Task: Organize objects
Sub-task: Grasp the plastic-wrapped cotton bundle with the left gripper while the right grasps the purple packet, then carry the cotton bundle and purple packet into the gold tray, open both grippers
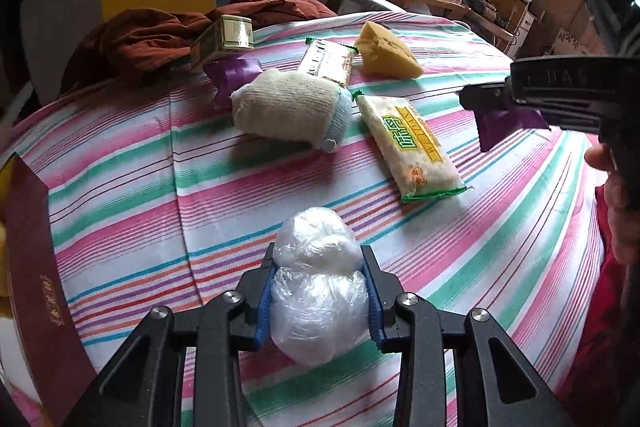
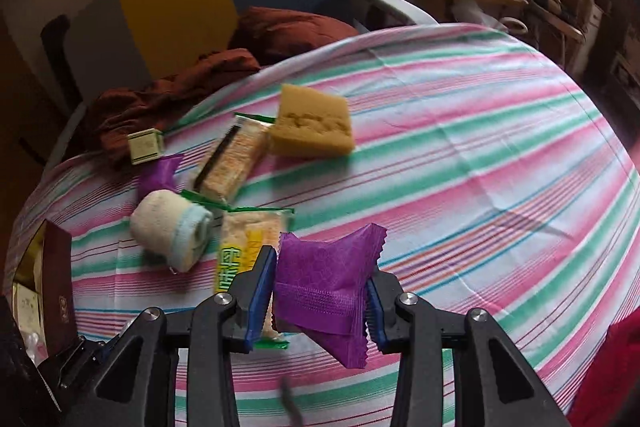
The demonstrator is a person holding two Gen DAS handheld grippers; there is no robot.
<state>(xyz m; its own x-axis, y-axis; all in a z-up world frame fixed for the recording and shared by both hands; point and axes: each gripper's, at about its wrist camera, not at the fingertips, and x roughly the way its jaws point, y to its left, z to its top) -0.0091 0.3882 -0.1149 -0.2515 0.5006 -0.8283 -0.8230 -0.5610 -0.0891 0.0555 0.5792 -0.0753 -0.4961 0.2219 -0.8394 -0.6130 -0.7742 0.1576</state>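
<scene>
Two grips are loaded. In the left wrist view, the left gripper [image 1: 320,291] is clamped on a clear plastic bundle [image 1: 320,287] just over the striped cloth [image 1: 160,187] on the desk; the slick, soft film could squeeze out of the blue pads. In the right wrist view, the right gripper [image 2: 320,291] pinches a purple packet [image 2: 328,287] raised above the cloth; held crookedly, it could twist free.
</scene>
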